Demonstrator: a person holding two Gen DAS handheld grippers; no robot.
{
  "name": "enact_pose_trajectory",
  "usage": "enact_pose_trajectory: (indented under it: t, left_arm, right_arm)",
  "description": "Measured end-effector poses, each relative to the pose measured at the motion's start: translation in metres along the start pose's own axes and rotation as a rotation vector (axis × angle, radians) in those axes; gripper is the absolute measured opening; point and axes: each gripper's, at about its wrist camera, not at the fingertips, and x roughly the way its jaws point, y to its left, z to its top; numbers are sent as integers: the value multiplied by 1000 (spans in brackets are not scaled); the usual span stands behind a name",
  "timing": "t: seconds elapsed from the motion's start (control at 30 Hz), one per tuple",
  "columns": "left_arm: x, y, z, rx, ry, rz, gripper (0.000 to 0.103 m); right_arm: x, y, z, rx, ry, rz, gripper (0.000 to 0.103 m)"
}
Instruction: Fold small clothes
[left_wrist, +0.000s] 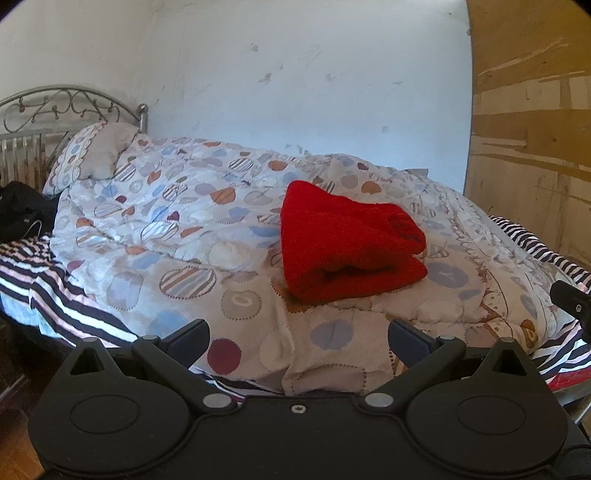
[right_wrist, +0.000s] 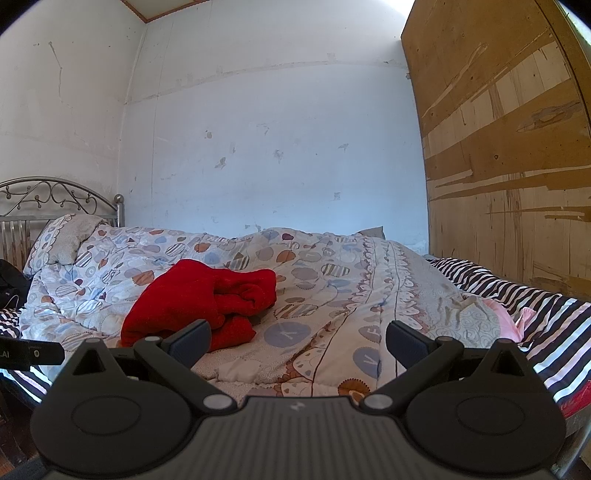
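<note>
Nearest, the left gripper (left_wrist: 298, 338) has its two fingers spread wide and holds nothing; the right gripper (right_wrist: 297, 338) is spread and bare likewise. Both hang at the near edge of a bed. Beyond them a folded red garment (left_wrist: 347, 247) lies on a quilt (left_wrist: 177, 221) patterned with circles, apart from both grippers. A striped sheet (right_wrist: 546, 314) shows beneath the quilt. Farther back sit a pillow (left_wrist: 96, 155), a metal headboard (left_wrist: 55, 107), possibly iron, and a marked white wall (right_wrist: 277, 129).
</note>
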Motion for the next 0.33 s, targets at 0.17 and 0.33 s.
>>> enact_pose_trajectory:
  t: [0.17,0.33]
  left_arm:
    - [-1,3,0,-2,-4,-2,102]
    - [-1,1,0,2,-4,1,102]
  right_arm:
    - [0,1,0,0,0,0,103]
    - [0,1,0,0,-1,-1,103]
